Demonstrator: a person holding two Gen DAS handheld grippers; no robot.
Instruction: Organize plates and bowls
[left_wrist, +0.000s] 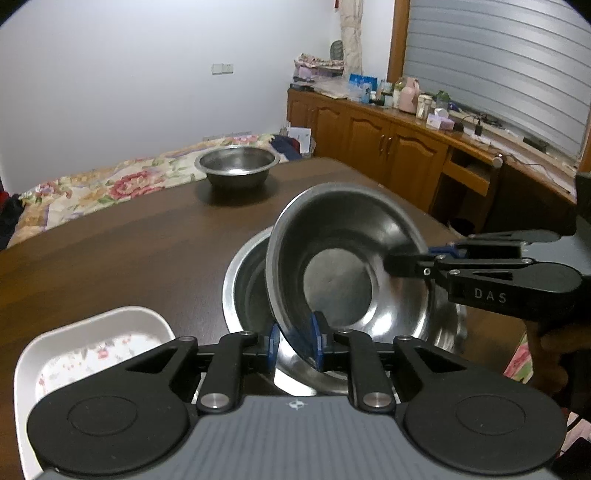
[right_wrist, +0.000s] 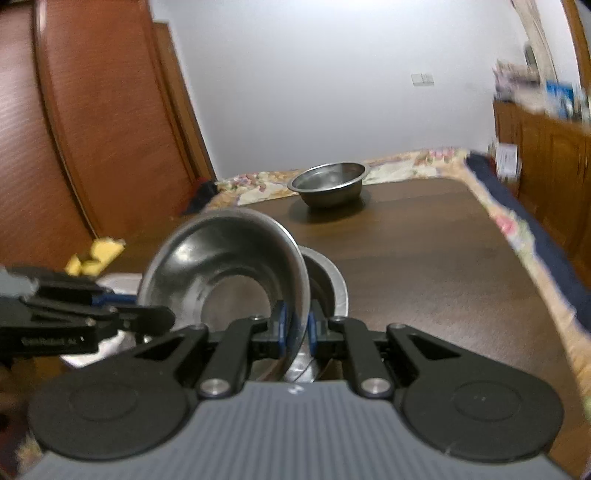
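**Tilted bowl could slip from two rim pinches**

We had the left gripper (left_wrist: 294, 341) and right gripper (right_wrist: 295, 330) each clamped on the tilted shiny steel bowl's (left_wrist: 351, 258) rim, over a second round steel bowl (left_wrist: 240, 280) near the brown wooden table's (left_wrist: 129, 240) near edge; uneven release risked clattering

Your dark wood table (left_wrist: 129, 236) carries a steel bowl (left_wrist: 238, 166) at twelve o'clock near the far edge, a second steel bowl (left_wrist: 243, 280) nearer you at center, and a white flowered dish (left_wrist: 92, 339) at eight o'clock beside it.
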